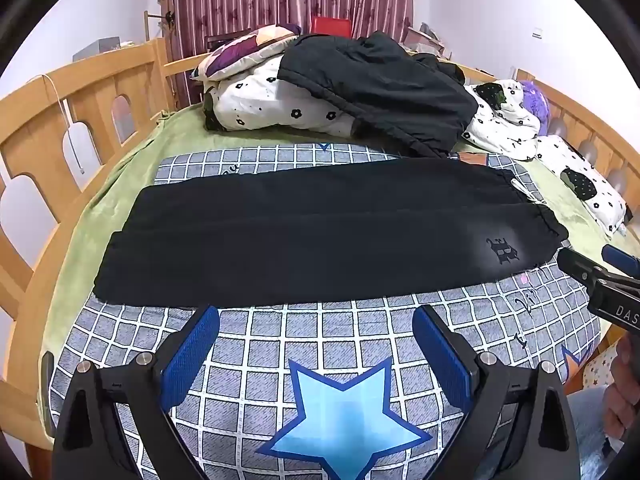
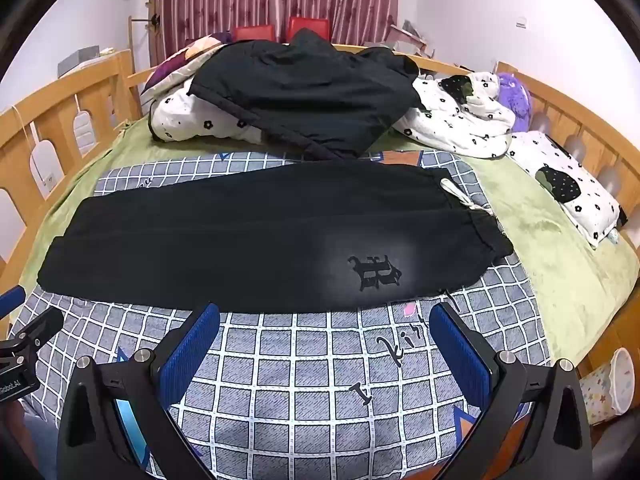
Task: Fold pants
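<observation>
I see bare checked blanket (image 1: 280, 344) between my claws and the pants (image 1: 320, 240), which lie flat across the bed, waistband at right, folded lengthwise. Left claw (image 1: 316, 344) and right claw (image 2: 324, 340) both gape wide, empty, just short of the pants' near edge. Wooden rails (image 1: 60, 120) hem both sides.
</observation>
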